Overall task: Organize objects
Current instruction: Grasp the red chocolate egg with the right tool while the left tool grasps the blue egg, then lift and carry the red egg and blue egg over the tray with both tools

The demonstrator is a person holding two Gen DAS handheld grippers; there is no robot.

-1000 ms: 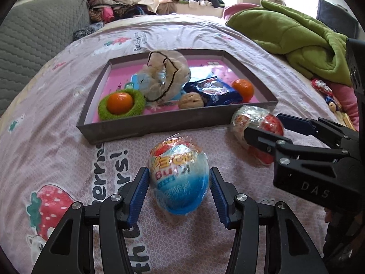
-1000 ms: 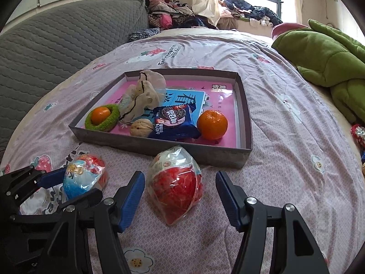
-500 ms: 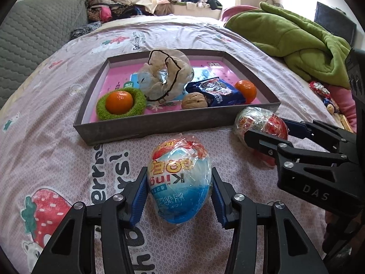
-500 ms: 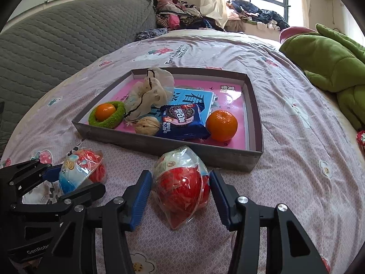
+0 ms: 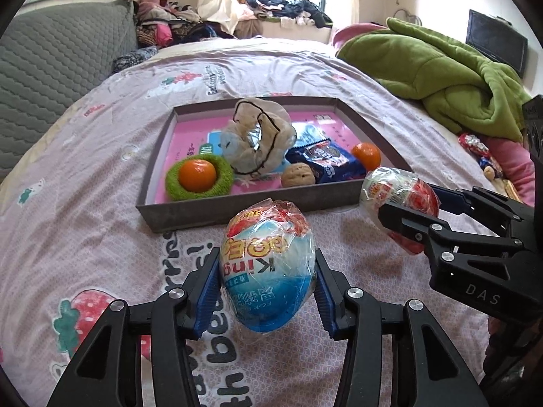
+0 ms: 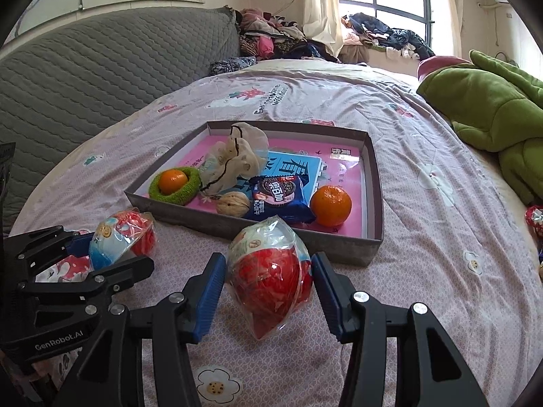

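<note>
A blue-and-white wrapped toy egg [image 5: 268,271] is clamped between the blue pads of my left gripper [image 5: 266,261], just in front of the grey tray [image 5: 237,207]. My right gripper [image 6: 268,271] is shut on a red wrapped toy egg [image 6: 268,278] near the tray's front right corner. Each wrist view shows the other gripper beside it: the right gripper [image 5: 407,200] with the red egg [image 5: 390,186], and the left gripper [image 6: 112,251] with the blue egg [image 6: 118,237]. Both eggs seem raised slightly off the bedspread.
The tray [image 6: 370,183] with its pink floor holds an orange in a green ring [image 5: 197,174], a cloth pouch [image 5: 258,139], a walnut [image 5: 298,176], a blue biscuit packet [image 5: 325,161] and a second orange [image 5: 366,155]. A green blanket [image 5: 441,78] lies right; a grey headboard [image 6: 85,78] stands left.
Both grippers stood open around the eggs and have closed onto them. The eggs now sit a little higher against the tray's front wall.
</note>
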